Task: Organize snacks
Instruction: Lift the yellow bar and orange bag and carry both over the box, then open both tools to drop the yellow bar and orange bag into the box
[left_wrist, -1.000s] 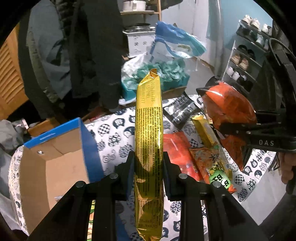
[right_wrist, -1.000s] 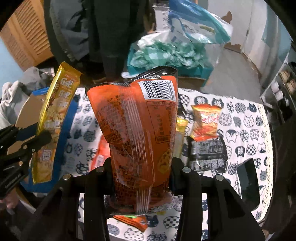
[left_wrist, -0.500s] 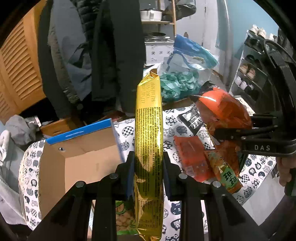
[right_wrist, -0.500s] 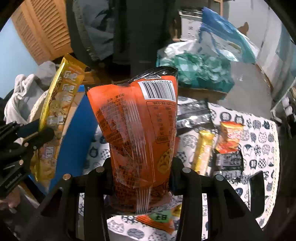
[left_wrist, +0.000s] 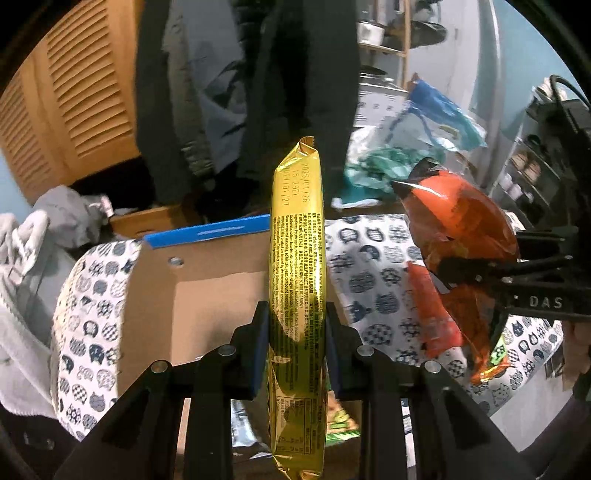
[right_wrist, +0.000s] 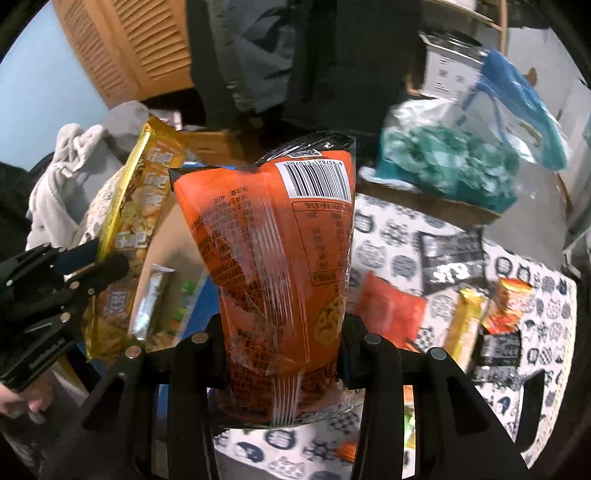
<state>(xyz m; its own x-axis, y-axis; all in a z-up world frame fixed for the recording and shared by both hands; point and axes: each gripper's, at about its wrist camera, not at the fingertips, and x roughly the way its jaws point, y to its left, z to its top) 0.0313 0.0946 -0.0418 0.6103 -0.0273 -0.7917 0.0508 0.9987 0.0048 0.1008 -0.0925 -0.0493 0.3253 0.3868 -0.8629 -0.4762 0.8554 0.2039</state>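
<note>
Closest to the left wrist cam, the left gripper (left_wrist: 296, 325) is clamped narrow on a yellow snack pack (left_wrist: 297, 295), long and thin, standing upright btwn the two pads w/ its printed back facing the lens. Date code at the top end, bottom end hangs below the jaws. In the right wrist view the same gripper (right_wrist: 110, 264) comes in from the left edge, gripping the pack (right_wrist: 129, 236) mid-length, front side w/ snack artwork showing, tilted.

Right gripper (right_wrist: 284, 343) is closed on an orange snack bag (right_wrist: 280, 258), wider, puffy, barcode near the top, clear seam strip running down the back. Fingers press in on both sides at the lower part. From the left cam this gripper (left_wrist: 476, 273) sits at the right, bag (left_wrist: 458, 229) held up in the air above the table, "DAS" lettering on the gripper body.

Just below/behind the yellow pack: open cardboard box (left_wrist: 207, 280) w/ blue outer face, brown inside, a few packs lying in its bottom. Box sits on a table w/ a cat-print cloth (left_wrist: 373, 266).

On the cloth right of the box: flat red-orange packet (right_wrist: 388, 314), another yellow bar (right_wrist: 467, 321), small orange pack (right_wrist: 509, 302), dark packet (right_wrist: 454, 254), all loose, near each other.

Farther back: teal-filled plastic bag (right_wrist: 447, 162), dark coats (left_wrist: 295, 74) hanging, louvered wood door (left_wrist: 74, 96), grey cloth heap (left_wrist: 66, 214) at left. Bkgd is motion-blurred.
</note>
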